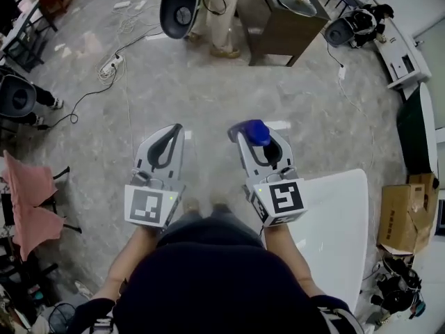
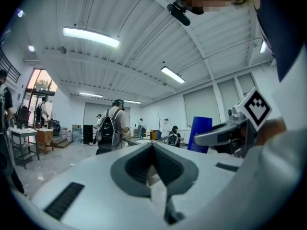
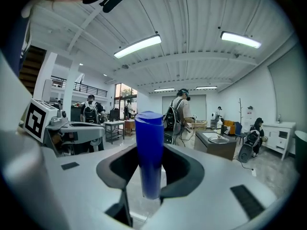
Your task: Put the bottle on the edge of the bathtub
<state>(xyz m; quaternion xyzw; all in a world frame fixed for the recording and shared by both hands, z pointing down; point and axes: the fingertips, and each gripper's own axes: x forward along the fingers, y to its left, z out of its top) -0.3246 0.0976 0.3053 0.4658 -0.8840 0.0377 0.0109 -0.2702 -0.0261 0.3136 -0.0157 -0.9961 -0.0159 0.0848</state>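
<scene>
Over a grey marbled workshop floor [image 1: 208, 89], a person is holding both forearms forward, side by side, with the grippers pointing roughly level. The right gripper [image 1: 259, 143] is clamping the blue bottle [image 1: 256, 131] upright between wide-set jaws. The left gripper [image 1: 172, 132] is carrying nothing, its jaws pressed together. A white surface [image 1: 334, 221] is lying just right of the right gripper.

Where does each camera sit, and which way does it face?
Head view: on the person's head, facing steeply down at the floor; shows torso, forearms, the left gripper and the right gripper holding the blue bottle.
Left gripper view: on the left gripper, facing level past its closed, empty jaws; the right gripper shows at right.
Right gripper view: on the right gripper, facing along jaws clamped on the bottle.
Shared: both gripper views catch the person with a backpack.
</scene>
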